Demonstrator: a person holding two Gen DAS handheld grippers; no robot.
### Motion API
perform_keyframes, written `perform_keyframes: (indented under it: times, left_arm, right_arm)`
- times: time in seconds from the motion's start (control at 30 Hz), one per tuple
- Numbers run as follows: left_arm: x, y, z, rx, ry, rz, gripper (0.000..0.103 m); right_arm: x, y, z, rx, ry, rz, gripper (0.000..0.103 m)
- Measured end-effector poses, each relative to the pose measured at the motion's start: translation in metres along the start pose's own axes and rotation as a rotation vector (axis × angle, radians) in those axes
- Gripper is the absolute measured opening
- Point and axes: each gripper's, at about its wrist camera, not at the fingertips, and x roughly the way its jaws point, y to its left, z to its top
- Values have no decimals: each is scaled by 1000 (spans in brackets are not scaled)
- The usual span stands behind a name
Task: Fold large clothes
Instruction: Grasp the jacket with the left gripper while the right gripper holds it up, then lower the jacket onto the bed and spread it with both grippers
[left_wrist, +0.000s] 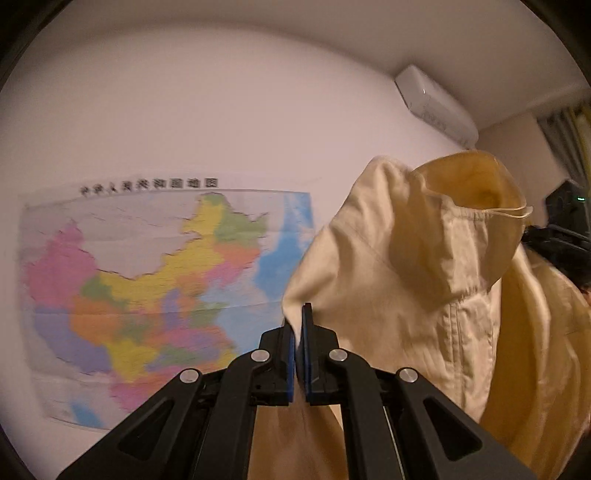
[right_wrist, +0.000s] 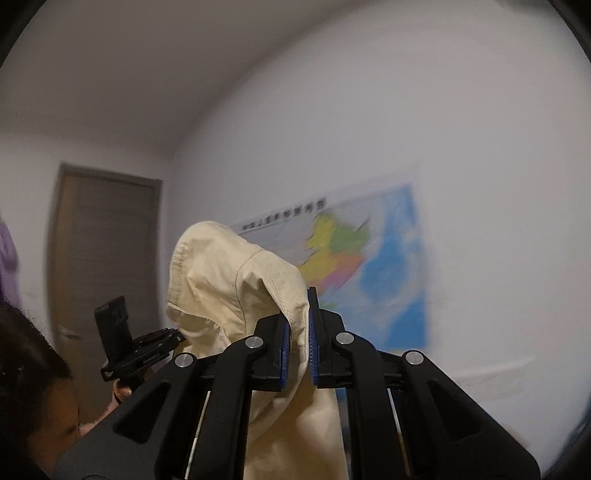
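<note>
A cream hooded jacket (left_wrist: 406, 280) hangs in the air in front of the wall, hood at the top. My left gripper (left_wrist: 298, 325) is shut on a fold of its fabric at the jacket's left side. In the right wrist view my right gripper (right_wrist: 298, 325) is shut on another fold of the jacket (right_wrist: 229, 284), which drapes down between the fingers. The left gripper's body (right_wrist: 136, 347) shows at the left of the right wrist view, behind the cloth. The jacket's lower part is out of view.
A coloured wall map (left_wrist: 147, 288) hangs on the white wall; it also shows in the right wrist view (right_wrist: 373, 266). An air conditioner (left_wrist: 436, 107) is high on the right. A brown door (right_wrist: 103, 273) stands left. The person's head (right_wrist: 33, 391) is at lower left.
</note>
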Motion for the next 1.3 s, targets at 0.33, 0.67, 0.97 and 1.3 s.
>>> perform_keyframes:
  times: [0.33,0.67,0.97,1.3]
  left_arm:
    - [169,47,-181,-36,607,127,3]
    - [245,95,-318,-211,950,50,39]
    - [220,43,-322,-159,974,-156,81]
    - [177,-25,-328,56,1003,-254,91]
  right_arm:
    - [184,-182,-190,408,368,-83,9]
    - [257,-274,-342,470,731,-281,9]
    - [234,-277,-312,464,807,-423,77]
    - [158,-86,-274,-10,915,-210,93]
